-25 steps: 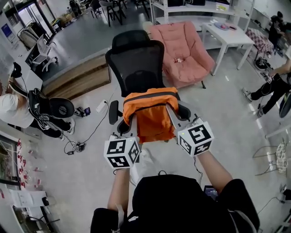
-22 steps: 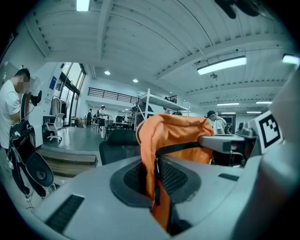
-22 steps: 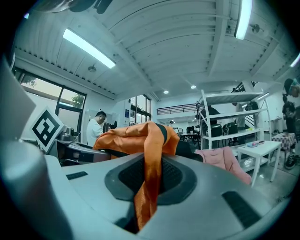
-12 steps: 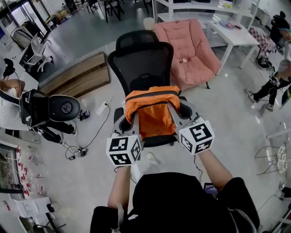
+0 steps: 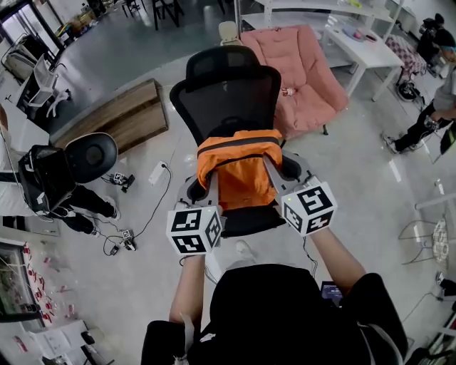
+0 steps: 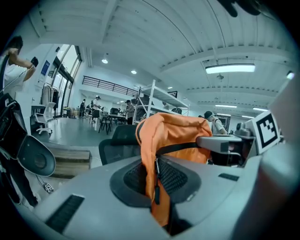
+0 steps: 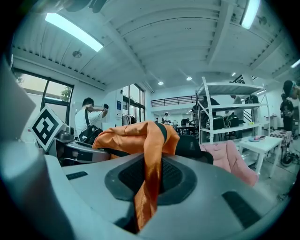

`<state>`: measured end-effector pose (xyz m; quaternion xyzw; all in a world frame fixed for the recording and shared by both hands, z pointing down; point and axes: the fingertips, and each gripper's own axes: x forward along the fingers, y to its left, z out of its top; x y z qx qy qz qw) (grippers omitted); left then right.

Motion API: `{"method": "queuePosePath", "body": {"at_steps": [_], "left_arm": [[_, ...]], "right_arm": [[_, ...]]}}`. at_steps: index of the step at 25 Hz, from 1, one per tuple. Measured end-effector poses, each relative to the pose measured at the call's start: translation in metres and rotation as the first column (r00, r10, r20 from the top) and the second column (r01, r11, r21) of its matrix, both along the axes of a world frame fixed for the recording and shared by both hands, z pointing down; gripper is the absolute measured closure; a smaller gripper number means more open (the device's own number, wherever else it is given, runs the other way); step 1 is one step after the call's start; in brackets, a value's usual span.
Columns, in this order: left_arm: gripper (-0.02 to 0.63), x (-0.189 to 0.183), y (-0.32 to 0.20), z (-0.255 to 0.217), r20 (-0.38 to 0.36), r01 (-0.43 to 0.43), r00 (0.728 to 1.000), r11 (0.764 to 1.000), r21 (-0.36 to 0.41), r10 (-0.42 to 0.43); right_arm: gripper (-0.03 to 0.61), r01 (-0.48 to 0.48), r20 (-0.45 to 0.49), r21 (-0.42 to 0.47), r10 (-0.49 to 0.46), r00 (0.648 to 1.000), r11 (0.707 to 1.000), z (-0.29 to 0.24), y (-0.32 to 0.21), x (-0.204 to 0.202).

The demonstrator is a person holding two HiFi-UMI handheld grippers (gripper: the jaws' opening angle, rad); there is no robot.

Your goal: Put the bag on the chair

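Both the left tool [image 6: 157, 180] and right tool [image 7: 147, 177] pinch an orange fabric bag [image 5: 242, 175] over a black mesh office chair [image 5: 228, 93], lowering and release likely next.

Open workshop room – furniture and floor clutter

A pink cushioned lounge chair [image 5: 303, 71] stood on the grey floor [image 5: 356, 178], with a white table [image 5: 360, 53] just beside it and white shelving [image 5: 299, 14] behind. A low wooden platform [image 5: 110, 117] lay to the left. A dark chair [image 5: 75, 160] stood at the far left, near a white power strip [image 5: 158, 172] and loose cables [image 5: 125, 239] on the floor. A person in dark trousers [image 5: 427, 121] was at the right edge. Overhead, long ceiling lights [image 7: 72, 30] were lit – a person in a white top [image 7: 91, 117] stood near tall windows [image 7: 56, 93].
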<state>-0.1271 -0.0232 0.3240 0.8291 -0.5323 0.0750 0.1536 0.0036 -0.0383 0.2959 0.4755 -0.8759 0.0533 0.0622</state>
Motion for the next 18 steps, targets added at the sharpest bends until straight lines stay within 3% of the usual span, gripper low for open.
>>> {"method": "queuePosePath", "body": {"at_steps": [9, 18], "left_arm": [[0.568, -0.019, -0.034, 0.022, -0.012, -0.034, 0.999, 0.999, -0.035, 0.034], [0.568, -0.013, -0.067, 0.052, -0.018, -0.050, 0.999, 0.994, -0.094, 0.049]], "right_arm": [[0.541, -0.041, -0.021, -0.043, 0.040, 0.999, 0.998, 0.022, -0.035, -0.020], [0.541, -0.049, -0.049, -0.096, 0.044, 0.998, 0.994, 0.049, -0.068, -0.014]]}}
